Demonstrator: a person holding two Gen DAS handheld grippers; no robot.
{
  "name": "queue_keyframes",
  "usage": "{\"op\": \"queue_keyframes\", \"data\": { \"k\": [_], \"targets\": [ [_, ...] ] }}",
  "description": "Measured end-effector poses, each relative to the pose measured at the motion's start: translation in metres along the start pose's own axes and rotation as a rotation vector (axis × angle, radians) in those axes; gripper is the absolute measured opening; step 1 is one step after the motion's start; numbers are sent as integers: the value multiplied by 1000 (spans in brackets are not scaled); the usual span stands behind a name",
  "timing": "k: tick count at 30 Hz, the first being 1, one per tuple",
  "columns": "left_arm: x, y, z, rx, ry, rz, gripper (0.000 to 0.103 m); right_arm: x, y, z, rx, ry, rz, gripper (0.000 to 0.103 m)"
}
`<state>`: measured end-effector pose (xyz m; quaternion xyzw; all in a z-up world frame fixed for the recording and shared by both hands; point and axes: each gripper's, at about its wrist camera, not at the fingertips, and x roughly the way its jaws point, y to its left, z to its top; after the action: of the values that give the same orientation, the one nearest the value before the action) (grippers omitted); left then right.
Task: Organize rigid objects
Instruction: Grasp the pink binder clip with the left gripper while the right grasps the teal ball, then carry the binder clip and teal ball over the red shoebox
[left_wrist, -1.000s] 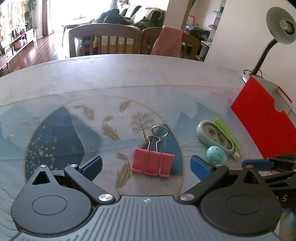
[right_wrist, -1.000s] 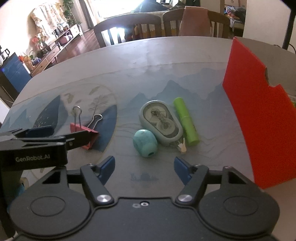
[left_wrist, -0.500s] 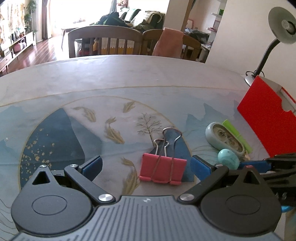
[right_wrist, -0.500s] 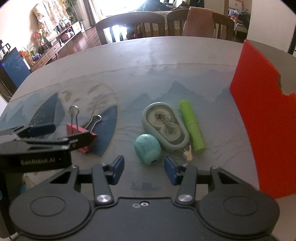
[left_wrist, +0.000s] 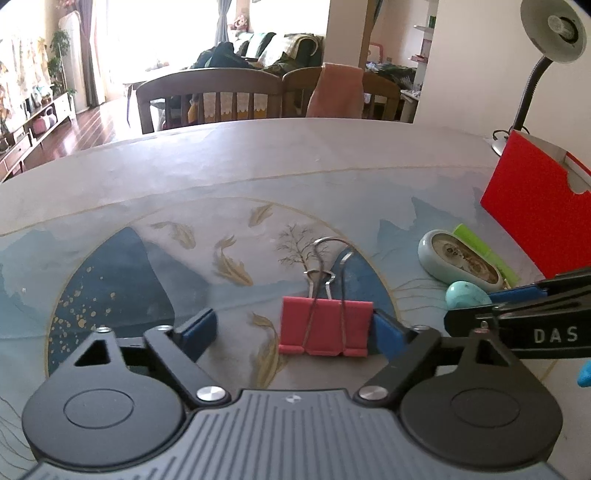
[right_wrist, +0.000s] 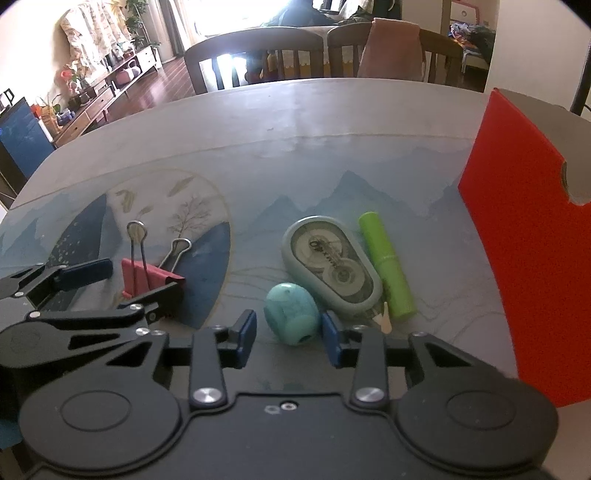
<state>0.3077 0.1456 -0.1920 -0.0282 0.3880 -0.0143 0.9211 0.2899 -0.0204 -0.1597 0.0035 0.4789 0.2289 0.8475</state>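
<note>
My left gripper (left_wrist: 291, 328) spread around red binder clip (left_wrist: 325, 325); my right gripper (right_wrist: 290, 332) spread, flanking teal sharpener (right_wrist: 291, 312), table's right edge.

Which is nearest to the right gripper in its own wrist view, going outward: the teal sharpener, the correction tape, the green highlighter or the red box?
1. Teal sharpener, between the right gripper fingers.
2. Correction tape, just beyond, slightly right.
3. Green highlighter, right of the tape, touching or nearly so.
4. Red box, standing farthest right.
</note>
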Motion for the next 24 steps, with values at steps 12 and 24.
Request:
{"op": "queue_keyframes", "data": {
  "k": [12,24],
  "targets": [
    [-5,-5,4,3,25,11,50,-12,-4,-7,32,0,10,30],
    [-36,-8,-4,-75,60,-11,49,-60,-10,-19,45,-61,74,30]
  ]
}}
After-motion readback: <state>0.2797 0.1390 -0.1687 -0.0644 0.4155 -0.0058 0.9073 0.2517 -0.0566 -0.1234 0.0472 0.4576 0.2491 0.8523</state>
